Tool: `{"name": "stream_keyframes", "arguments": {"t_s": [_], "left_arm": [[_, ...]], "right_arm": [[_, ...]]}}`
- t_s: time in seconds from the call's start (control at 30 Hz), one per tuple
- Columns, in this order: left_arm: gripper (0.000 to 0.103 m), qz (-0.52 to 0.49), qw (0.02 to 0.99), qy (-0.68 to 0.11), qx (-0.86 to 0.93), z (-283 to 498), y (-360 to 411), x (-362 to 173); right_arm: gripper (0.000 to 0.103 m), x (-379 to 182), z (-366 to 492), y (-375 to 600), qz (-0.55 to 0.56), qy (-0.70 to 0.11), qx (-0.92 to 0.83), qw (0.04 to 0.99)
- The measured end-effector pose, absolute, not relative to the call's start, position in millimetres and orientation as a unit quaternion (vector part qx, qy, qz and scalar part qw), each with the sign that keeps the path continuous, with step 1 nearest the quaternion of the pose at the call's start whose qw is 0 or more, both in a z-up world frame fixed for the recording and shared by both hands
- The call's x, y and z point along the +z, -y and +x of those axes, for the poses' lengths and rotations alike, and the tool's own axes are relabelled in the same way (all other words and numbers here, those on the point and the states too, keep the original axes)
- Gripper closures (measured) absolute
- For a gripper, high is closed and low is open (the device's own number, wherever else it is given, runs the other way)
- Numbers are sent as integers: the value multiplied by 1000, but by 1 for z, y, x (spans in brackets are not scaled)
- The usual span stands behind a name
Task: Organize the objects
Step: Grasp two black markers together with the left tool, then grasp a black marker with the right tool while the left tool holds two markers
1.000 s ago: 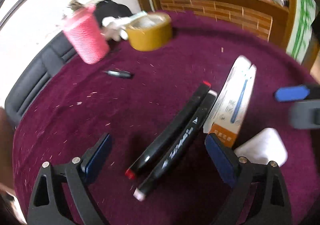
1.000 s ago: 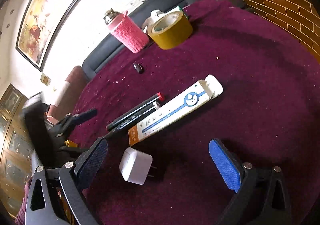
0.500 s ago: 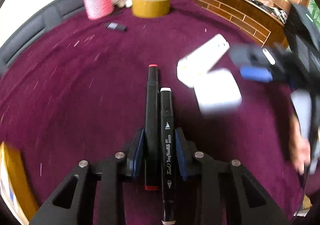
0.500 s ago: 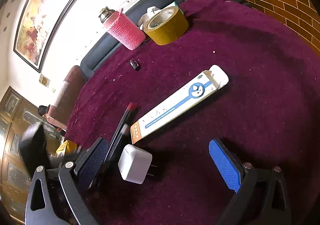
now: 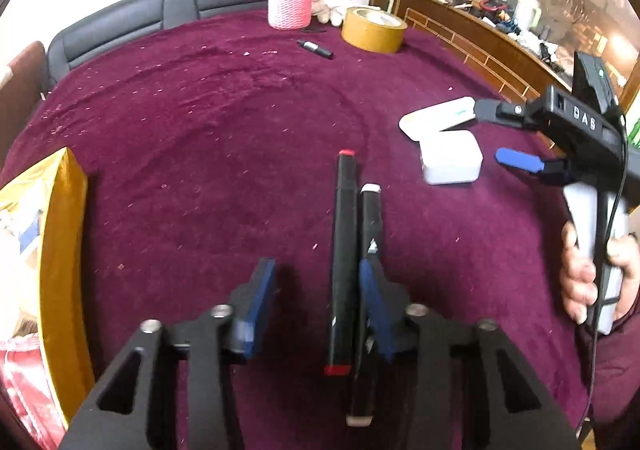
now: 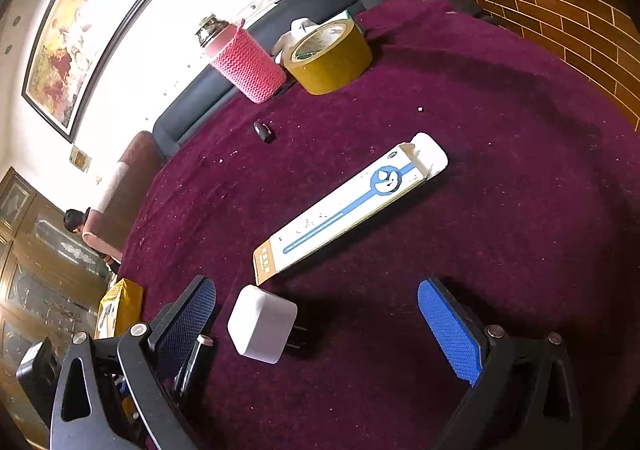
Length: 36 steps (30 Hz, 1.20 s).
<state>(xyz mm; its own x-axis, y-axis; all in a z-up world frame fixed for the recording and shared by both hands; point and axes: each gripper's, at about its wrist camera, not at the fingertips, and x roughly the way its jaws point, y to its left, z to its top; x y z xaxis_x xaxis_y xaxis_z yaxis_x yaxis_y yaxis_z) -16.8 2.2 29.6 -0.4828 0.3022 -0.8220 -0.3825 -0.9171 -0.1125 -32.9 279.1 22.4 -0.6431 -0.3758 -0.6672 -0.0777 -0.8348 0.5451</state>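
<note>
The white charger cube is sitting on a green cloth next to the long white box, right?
Not quite: the cloth is dark purple-red, not green. The right wrist view shows the white charger cube lying on it beside the long white box.

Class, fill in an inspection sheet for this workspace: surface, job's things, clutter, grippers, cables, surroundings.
Surface: maroon cloth, flecked with pale crumbs.
Job's things: red-capped marker and white-capped marker side by side; white charger near the end of a long white box.
Clutter: tape roll, pink knitted flask, small dark pen, yellow packet at the edge.
Grippers: left gripper has just been opening, both markers between its jaws, one pad clear of them; right gripper open above the charger.
Cables: black cable along the right gripper's handle.
Surroundings: dark sofa, framed painting, brick-patterned counter.
</note>
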Motion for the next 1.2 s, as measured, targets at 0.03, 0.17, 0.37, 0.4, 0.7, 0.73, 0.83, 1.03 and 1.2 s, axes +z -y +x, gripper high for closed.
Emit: {"name": "stream_keyframes", "arguments": {"t_s": [0.03, 0.17, 0.37, 0.4, 0.7, 0.73, 0.83, 1.03, 1.2], "left_arm": [[69, -468, 198, -46, 860, -20, -3, 29], [71, -478, 184, -83, 855, -27, -13, 19], [70, -461, 164, -129, 863, -33, -31, 16], [70, -458, 159, -135, 864, -34, -34, 16], [89, -431, 152, -96, 884, 0, -26, 29], [89, -426, 149, -87, 888, 5, -19, 34], [89, -410, 142, -54, 899, 26, 6, 51], [89, -395, 136, -10, 908, 59, 48, 70], [89, -375, 142, 11, 916, 80, 68, 79]], "right_arm": [[0, 23, -33, -280, 413, 274, -865, 86], [0, 23, -32, -282, 412, 280, -862, 88], [0, 23, -34, -281, 413, 291, -857, 103], [0, 24, -33, -281, 412, 290, -858, 104], [0, 30, -29, -277, 394, 252, -881, 71], [0, 32, -26, -275, 387, 239, -889, 60], [0, 42, -18, -269, 363, 205, -908, 42], [0, 71, 23, -230, 341, 152, -927, 42], [1, 55, 47, -158, 409, 105, -902, 96]]}}
